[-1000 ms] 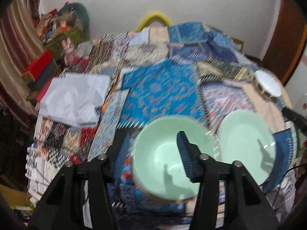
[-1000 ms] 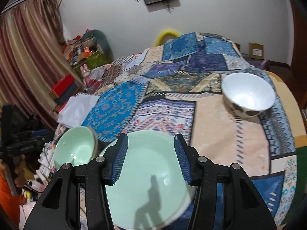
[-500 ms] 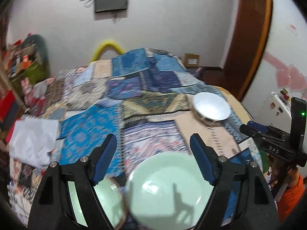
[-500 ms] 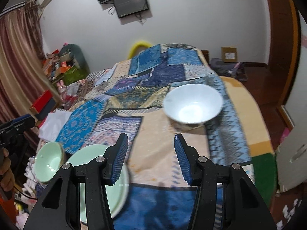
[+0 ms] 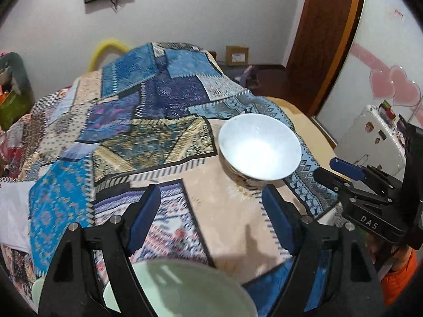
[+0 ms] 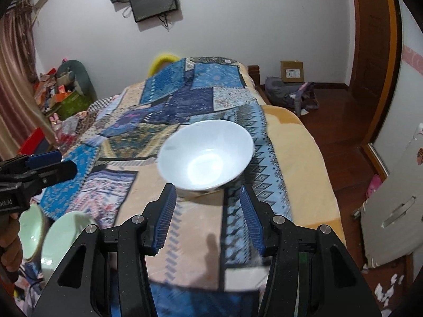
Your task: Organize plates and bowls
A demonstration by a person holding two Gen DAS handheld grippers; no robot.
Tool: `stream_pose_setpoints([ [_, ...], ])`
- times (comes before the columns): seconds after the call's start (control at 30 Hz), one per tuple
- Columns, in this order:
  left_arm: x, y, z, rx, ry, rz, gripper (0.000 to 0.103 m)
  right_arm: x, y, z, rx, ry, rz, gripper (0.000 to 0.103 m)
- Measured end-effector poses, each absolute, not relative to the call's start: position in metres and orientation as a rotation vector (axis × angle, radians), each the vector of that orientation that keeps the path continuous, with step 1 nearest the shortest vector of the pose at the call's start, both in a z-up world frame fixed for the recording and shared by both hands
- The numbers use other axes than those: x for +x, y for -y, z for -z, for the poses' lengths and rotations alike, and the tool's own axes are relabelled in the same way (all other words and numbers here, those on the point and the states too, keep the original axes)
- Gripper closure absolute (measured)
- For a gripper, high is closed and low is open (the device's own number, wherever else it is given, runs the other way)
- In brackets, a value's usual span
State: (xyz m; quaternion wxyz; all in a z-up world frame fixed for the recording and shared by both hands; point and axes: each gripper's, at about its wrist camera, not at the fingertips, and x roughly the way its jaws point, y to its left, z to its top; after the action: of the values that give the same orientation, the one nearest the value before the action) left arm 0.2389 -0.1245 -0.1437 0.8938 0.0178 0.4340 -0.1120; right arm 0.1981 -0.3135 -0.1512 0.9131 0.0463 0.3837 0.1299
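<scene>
Two grippers are held with jaws parted and nothing grasped: the left gripper (image 5: 210, 218) at lower centre, the right gripper (image 6: 207, 218) likewise. A green plate (image 5: 179, 288) is seen at the bottom edge. Beyond, a white bowl (image 6: 206, 154) is set upright on the patchwork quilt (image 6: 185, 97), mid-frame.

We see a white bowl (image 6: 206, 155) with a dark pattern on its outer wall, sitting on a patchwork bedspread (image 6: 185, 97) of blue, navy, beige and gold patches with zigzag and diamond borders. Near the bed's front left corner lie a pale mint-green plate (image 6: 63, 237) and a mint-green bowl (image 6: 30, 227). Our right gripper (image 6: 207, 219) and left gripper (image 5: 208, 219) are black with blue ribbed pads. The blanket (image 6: 298, 142) under the spread is yellow
</scene>
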Motion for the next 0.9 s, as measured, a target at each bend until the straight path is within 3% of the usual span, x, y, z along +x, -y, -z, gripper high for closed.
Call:
stream_pose_setpoints([
  [0.33,0.3,0.138,0.187,0.006,-0.956,0.228,0.025,0.249,0.321,0.186,0.112,-0.836,-0.243,0.057],
  [0.43,0.312,0.141,0.198,0.004,-0.98,0.232,0.035,0.257,0.322,0.192,0.12,-0.845,-0.24,0.066],
  [0.6,0.327,0.149,0.213,0.017,-1.01,0.258,0.05,0.268,0.325,0.201,0.141,-0.866,-0.251,0.07],
  [0.9,0.347,0.163,0.236,0.028,-1.065,0.269,0.062,0.28,0.321,0.211,0.13,-0.899,-0.271,0.074],
])
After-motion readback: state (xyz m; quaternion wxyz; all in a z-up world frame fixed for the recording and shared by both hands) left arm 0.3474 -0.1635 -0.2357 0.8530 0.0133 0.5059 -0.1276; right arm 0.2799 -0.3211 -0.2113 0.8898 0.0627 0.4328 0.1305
